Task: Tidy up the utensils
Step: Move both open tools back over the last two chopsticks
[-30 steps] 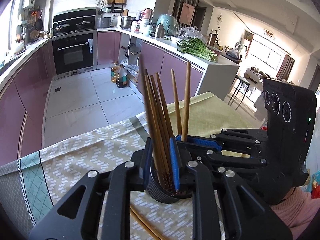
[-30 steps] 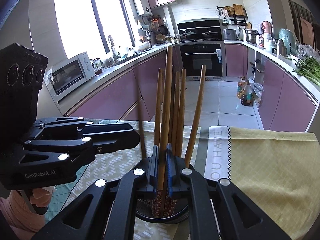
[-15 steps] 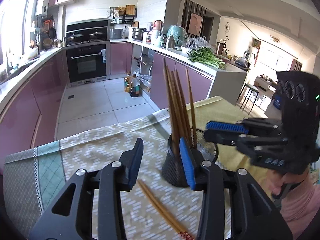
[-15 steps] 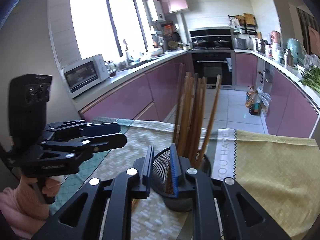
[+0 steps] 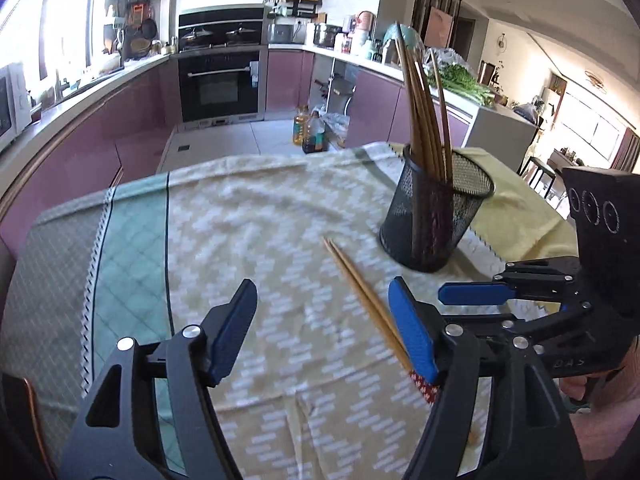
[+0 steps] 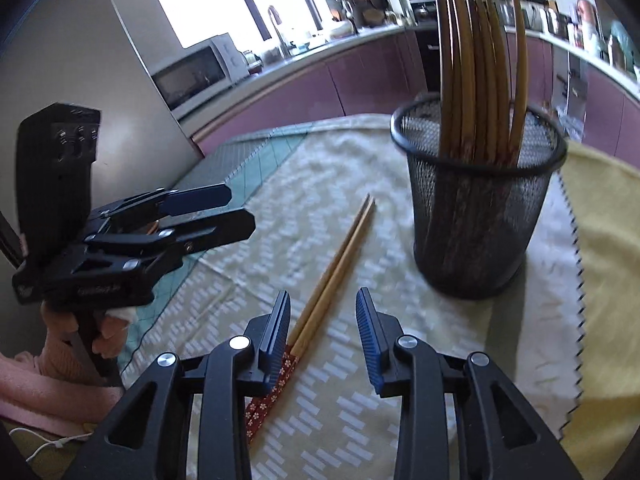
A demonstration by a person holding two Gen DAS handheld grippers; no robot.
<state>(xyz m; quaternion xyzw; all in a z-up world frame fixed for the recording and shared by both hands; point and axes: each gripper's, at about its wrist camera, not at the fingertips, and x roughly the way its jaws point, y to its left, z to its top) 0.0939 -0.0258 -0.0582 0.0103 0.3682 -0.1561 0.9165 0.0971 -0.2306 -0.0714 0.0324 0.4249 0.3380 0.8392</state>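
Tablecloth (image 5: 248,216): both tools (image 5: 322,330) (image 6: 322,334) opening, empty, withdrawn from the holder (image 6: 476,216).

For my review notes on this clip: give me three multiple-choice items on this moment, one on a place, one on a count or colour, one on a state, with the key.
1. Where does the mesh cup stand?
A. on the cloth-covered table
B. on the floor
C. on the counter

2. How many chopsticks lie loose on the cloth?
A. none
B. two
C. five

3. How is the right gripper?
A. shut on a chopstick
B. open
C. shut on the cup

Key: 1 A, the cup's base rests on the cloth; 2 B, a pair lies side by side; 3 B, its pads stand apart, opening, with nothing pressed between them.
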